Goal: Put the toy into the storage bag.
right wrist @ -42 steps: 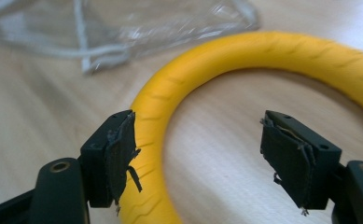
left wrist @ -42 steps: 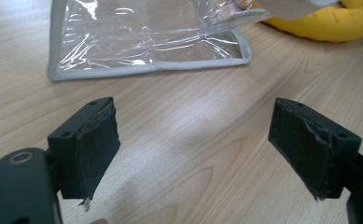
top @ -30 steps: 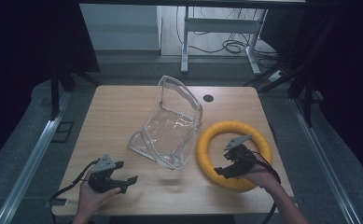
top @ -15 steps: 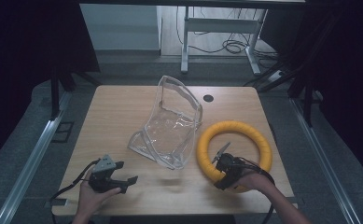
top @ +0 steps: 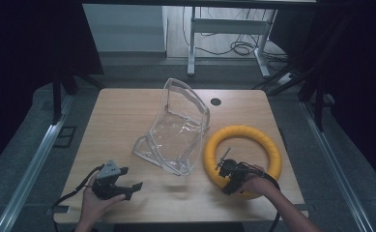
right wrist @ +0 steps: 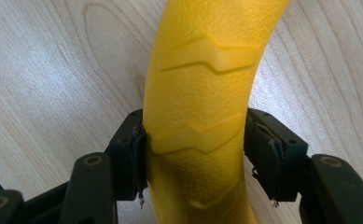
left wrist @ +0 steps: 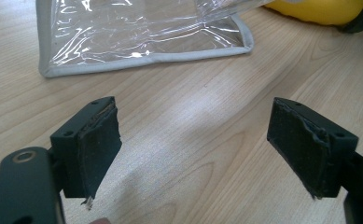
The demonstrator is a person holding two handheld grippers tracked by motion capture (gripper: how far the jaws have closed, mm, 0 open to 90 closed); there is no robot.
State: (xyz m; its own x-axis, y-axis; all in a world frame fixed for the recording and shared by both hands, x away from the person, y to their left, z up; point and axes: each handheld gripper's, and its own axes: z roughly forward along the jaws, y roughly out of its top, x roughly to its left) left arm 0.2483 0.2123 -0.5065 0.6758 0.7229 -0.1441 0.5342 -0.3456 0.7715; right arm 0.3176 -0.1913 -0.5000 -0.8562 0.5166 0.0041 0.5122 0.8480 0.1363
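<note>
A yellow ring [top: 243,131] with raised zigzag ridges lies flat on the right of the wooden table [top: 122,111]. My right gripper [top: 229,171] sits at the ring's near-left arc. In the right gripper view its jaws have just been closing around the ring's tube [right wrist: 202,93], and both pads now press its sides, so the right gripper [right wrist: 195,154] is shut on it. A clear plastic bag [top: 176,130] with grey edging stands half-upright at the table's middle. My left gripper [top: 130,189] rests near the front left, open and empty [left wrist: 193,149], and faces the bag [left wrist: 142,32].
A small black grommet hole [top: 216,101] sits near the table's far edge. Desk legs and cables [top: 234,46] lie on the floor beyond it. Metal rails run along both sides of the table. Bare wood stretches between the left gripper and the bag.
My right gripper has come down and toward the near-left arc of the ring, and its jaws have closed from wide open onto the tube. The left hand has stayed put.
</note>
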